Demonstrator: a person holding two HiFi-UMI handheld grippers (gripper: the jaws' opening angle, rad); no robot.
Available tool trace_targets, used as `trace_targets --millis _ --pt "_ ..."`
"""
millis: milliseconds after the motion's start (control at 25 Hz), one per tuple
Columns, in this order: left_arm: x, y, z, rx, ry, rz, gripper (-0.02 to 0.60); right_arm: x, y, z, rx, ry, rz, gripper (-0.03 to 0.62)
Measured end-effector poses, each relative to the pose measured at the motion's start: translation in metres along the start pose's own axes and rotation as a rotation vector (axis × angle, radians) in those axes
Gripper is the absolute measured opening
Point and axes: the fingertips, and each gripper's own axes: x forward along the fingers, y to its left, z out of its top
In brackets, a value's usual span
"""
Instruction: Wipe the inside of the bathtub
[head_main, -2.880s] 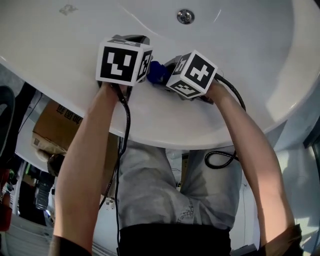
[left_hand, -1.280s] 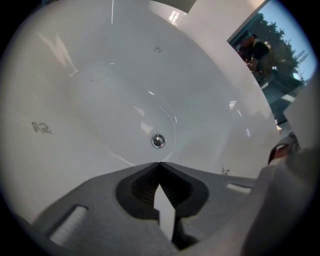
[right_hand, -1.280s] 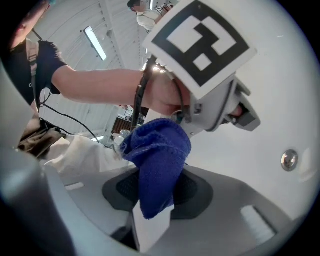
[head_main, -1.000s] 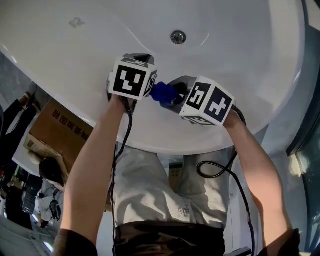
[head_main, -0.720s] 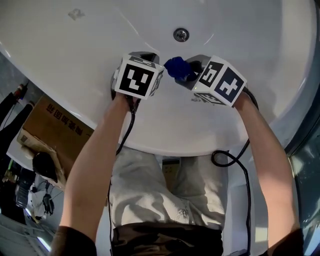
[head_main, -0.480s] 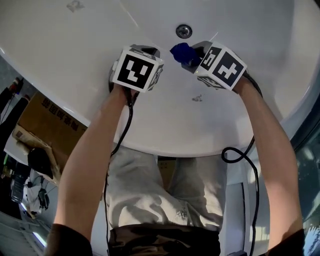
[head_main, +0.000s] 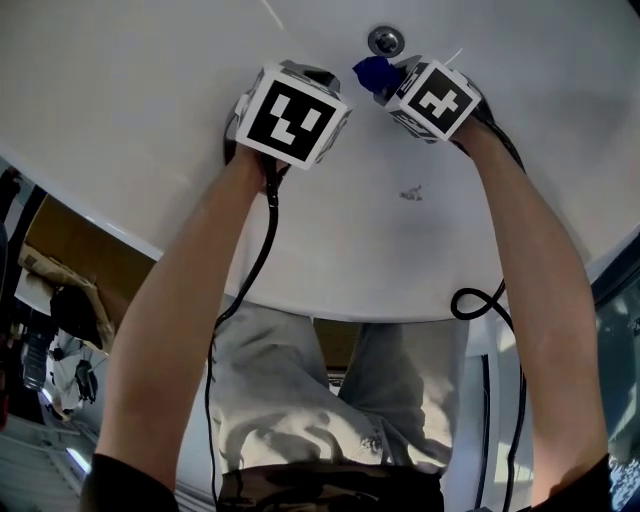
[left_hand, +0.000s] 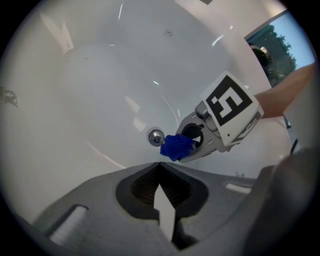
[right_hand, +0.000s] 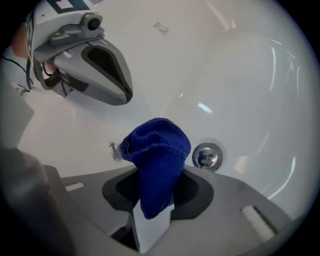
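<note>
The white bathtub (head_main: 150, 120) fills the upper head view, its chrome drain (head_main: 385, 40) at the top. My right gripper (head_main: 380, 76) is shut on a bunched blue cloth (head_main: 368, 71), which sits just left of the drain. In the right gripper view the cloth (right_hand: 157, 150) sticks up from the closed jaws next to the drain (right_hand: 207, 156). My left gripper (head_main: 312, 72) hovers to the left of it, shut and holding nothing. From the left gripper view, the right gripper (left_hand: 194, 146) and its cloth (left_hand: 176, 146) lie beside the drain (left_hand: 156, 136).
A small dark smudge (head_main: 410, 192) marks the tub's near slope. Below the rim are a cardboard box (head_main: 60, 245) at left, the person's legs, and a looped cable (head_main: 475, 300). Glass panels (head_main: 622, 320) stand at right.
Both grippers have moved away from the near rim, deeper into the tub. The blue cloth has travelled with the right gripper up to the drain.
</note>
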Motion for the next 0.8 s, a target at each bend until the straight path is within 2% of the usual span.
trace_targets --millis 240,360,480,680,800 --pt "0.007 0.0 -0.002 -0.055 -0.022 -0.027 0.0 0.02 -0.012 -0.007 0.052 0.021 -0.023 0.138" --pt "0.01 -0.003 -0.004 -0.04 -0.012 -0.033 0.0 0.03 -0.018 -0.014 0.065 0.041 -0.049 0.138" --pt "0.012 0.001 -0.005 -0.016 -0.008 -0.008 0.002 0.041 -0.017 -0.023 0.046 0.078 -0.056 0.138" --pt "0.01 0.0 -0.007 -0.025 0.002 -0.006 0.0 0.049 0.002 -0.028 0.039 0.12 0.009 0.138" --pt "0.01 -0.001 -0.001 -0.008 -0.028 -0.007 0.0 0.05 0.015 -0.029 0.047 0.108 0.047 0.138"
